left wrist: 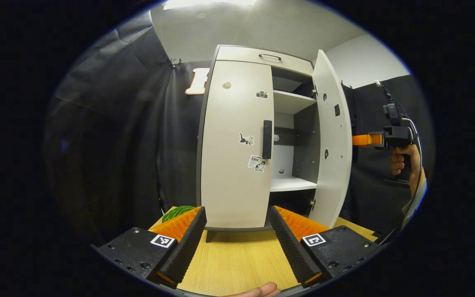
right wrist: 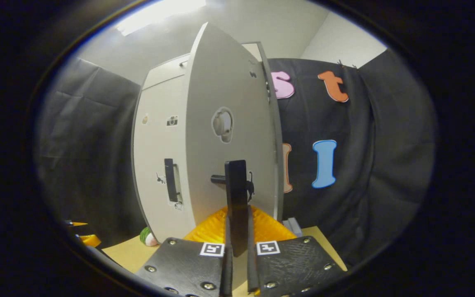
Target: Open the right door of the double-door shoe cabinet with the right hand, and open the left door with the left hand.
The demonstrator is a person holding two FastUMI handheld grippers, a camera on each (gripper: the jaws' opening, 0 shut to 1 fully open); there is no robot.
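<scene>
Two doors: my shoe cabinet (left wrist: 258, 57) stands on the wooden table (left wrist: 237, 260), its right door (left wrist: 333, 136) swung open and its left door (left wrist: 235, 144) shut.
Left door: pale front with small stickers and a dark vertical handle (left wrist: 266, 139) at its right edge; in the right gripper view the same door (right wrist: 157, 165) sits to the left, behind the open one.
Right door: its inner face, with hinge cups, turns toward my left gripper view; the white shelves (left wrist: 293, 183) show in the gap between the doors.
Left gripper (left wrist: 237, 235): my fingers stand wide apart and hold nothing, low over the table just in front of the cabinet's base, with the left door straight ahead.
Right gripper (right wrist: 237, 247): my fingers press together on the black handle (right wrist: 237, 202) of the right door (right wrist: 229, 144), which rises upright between them.
Right gripper from afar: in the left gripper view it (left wrist: 363, 140) appears at the far right, orange fingers reaching to the open door's outer edge, held by my hand (left wrist: 404, 163).
Other items: a green striped object (left wrist: 178, 212) lies on the table at the near left of the cabinet.
</scene>
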